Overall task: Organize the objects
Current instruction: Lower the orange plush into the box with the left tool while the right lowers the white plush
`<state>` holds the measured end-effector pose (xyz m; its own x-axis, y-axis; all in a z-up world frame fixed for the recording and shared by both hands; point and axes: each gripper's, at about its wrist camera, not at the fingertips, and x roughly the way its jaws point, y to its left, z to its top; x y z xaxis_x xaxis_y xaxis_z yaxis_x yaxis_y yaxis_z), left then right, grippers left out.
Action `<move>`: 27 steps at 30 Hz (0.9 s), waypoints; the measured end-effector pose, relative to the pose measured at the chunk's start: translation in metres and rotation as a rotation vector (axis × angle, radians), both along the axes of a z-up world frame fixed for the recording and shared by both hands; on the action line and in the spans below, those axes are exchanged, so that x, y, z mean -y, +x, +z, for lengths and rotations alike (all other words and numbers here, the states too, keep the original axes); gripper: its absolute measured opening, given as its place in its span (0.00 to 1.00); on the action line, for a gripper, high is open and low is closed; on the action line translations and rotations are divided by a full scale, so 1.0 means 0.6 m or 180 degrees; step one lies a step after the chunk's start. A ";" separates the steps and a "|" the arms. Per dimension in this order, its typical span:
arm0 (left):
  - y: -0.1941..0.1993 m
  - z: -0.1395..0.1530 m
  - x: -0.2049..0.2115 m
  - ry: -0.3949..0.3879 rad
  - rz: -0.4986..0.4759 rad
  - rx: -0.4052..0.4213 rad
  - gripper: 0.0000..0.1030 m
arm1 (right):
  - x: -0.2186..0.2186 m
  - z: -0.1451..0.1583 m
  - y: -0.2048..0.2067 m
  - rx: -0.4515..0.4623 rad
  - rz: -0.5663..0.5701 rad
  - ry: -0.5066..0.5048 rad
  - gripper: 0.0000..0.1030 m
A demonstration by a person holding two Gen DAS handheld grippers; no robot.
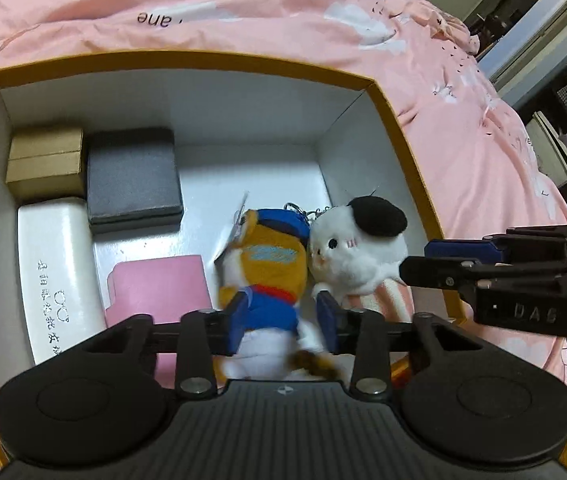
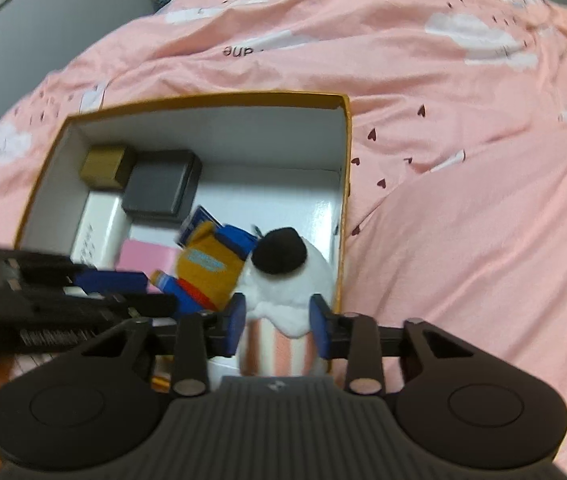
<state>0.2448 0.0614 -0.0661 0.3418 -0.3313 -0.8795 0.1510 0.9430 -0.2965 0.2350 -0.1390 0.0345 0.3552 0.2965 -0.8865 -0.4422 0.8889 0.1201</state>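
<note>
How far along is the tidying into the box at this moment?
Done: a tan box, grey case, white case and pink box lie in the open box. In hand: the left hand-held gripper holds the orange plush, the right hand-held gripper the white plush, both over the box. Left: releasing them.

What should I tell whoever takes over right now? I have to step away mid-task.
Left tongs: shut on the orange plush, over the box.
Right tongs: shut on the white plush, beside the orange one, near the box's right wall.
Already in the orange-rimmed box: tan box, grey case, white case, pink item, all on its left side.
Left to do: set both plushes down in the free right part, then release.
</note>
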 end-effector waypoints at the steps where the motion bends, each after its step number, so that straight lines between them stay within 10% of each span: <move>1: 0.003 -0.006 0.000 0.0004 0.0004 -0.0049 0.36 | -0.002 -0.002 -0.002 0.0025 0.0070 -0.0061 0.28; 15: 0.020 -0.072 0.001 -0.0364 0.0361 -0.0488 0.26 | -0.022 -0.063 -0.002 -0.0134 0.0374 -0.0238 0.08; 27: -0.047 0.035 0.004 -0.0120 0.0091 0.0167 0.28 | 0.009 -0.002 -0.065 0.0203 0.0321 0.0151 0.21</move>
<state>0.2168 0.0587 -0.0452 0.3968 -0.3532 -0.8472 0.1405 0.9355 -0.3242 0.1963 -0.1446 0.0331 0.3765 0.3747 -0.8472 -0.5371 0.8334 0.1299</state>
